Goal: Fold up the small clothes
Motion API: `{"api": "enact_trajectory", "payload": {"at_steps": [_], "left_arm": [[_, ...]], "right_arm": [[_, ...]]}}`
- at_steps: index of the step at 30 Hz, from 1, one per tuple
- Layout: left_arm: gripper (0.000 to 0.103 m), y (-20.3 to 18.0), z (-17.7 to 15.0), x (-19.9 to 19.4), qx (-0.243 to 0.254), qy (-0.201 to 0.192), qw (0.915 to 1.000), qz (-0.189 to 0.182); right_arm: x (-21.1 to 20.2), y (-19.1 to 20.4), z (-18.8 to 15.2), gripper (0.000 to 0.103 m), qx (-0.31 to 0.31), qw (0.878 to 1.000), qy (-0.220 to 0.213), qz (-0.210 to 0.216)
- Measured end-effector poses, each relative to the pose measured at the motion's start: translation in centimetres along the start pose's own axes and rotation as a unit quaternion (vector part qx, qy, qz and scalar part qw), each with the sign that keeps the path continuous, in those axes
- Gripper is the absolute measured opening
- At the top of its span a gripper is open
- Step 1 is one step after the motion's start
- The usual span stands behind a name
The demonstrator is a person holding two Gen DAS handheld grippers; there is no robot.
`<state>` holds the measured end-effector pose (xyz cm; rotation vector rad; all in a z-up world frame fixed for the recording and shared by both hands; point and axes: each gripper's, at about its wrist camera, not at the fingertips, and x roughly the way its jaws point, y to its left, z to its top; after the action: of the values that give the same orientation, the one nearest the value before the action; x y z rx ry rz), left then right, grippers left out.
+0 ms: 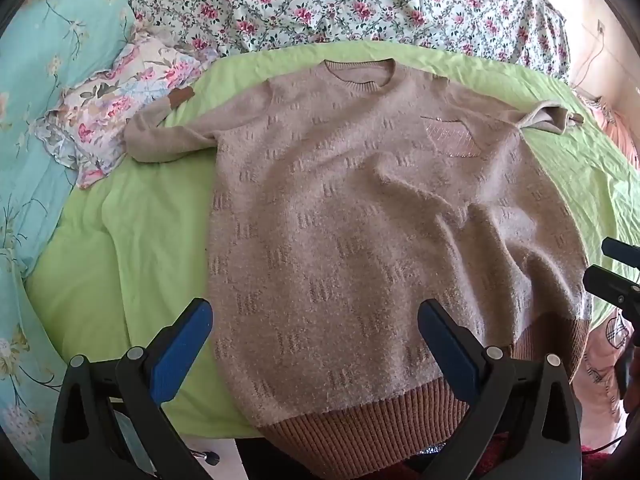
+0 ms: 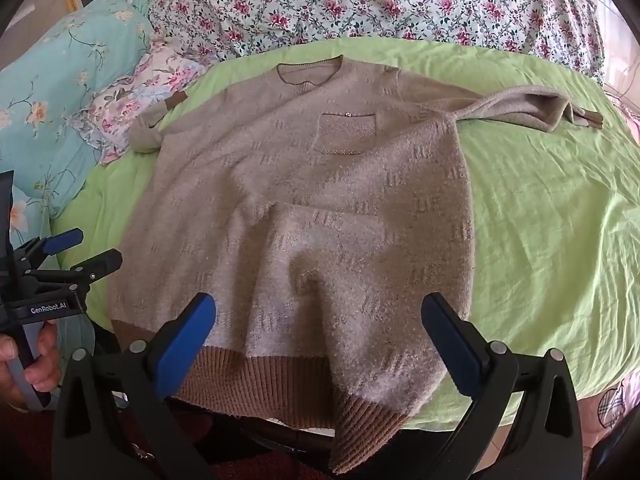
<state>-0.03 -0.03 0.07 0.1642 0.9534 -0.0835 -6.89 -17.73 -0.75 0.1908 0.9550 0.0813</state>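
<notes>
the beige sweater (image 1: 360,220) lies face up on the green sheet (image 1: 132,240), unfolded, both the left gripper (image 1: 316,344) and right gripper (image 2: 320,340) hovering wide and empty over its ribbed hem (image 2: 248,380), so folding seems about to start, likely with gripping a sleeve or hem corner.

Both views are brightly lit by soft daylight; the strongest light is seen at the upper right, where the wall (image 1: 600,20) is washed out to pale pink; the green sheet (image 2: 540,200) is rendered vivid and slightly overexposed; gentle shadows are cast in the folds of the sweater (image 2: 320,240); strong fisheye curvature is shown, with dark vignetted corners; edges are softened, while the centre is kept reasonably sharp.
</notes>
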Motion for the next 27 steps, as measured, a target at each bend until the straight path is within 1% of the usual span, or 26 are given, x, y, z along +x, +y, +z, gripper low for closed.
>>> {"api": "enact_trajectory", "payload": {"at_steps": [6,13,15,27], "left_arm": [[0.103,-0.32,0.01,-0.6,0.001,0.0,1.0,-0.001],[0.103,0.28,-0.11,-0.68,0.003,-0.002,1.0,-0.003],[0.103,0.06,-0.07,-0.28,0.0,-0.001,1.0,-0.006],[0.103,-0.03,0.02,-0.07,0.003,-0.008,1.0,-0.002]], "right_arm": [[0.03,-0.16,-0.03,0.103,-0.001,1.0,0.0,0.001],[-0.36,0.05,-0.32,0.103,-0.001,1.0,0.001,0.001],[-0.08,-0.49,-0.37,0.103,-0.001,1.0,0.001,0.0],[0.15,-0.19,0.01,0.103,0.001,1.0,-0.001,0.002]]}}
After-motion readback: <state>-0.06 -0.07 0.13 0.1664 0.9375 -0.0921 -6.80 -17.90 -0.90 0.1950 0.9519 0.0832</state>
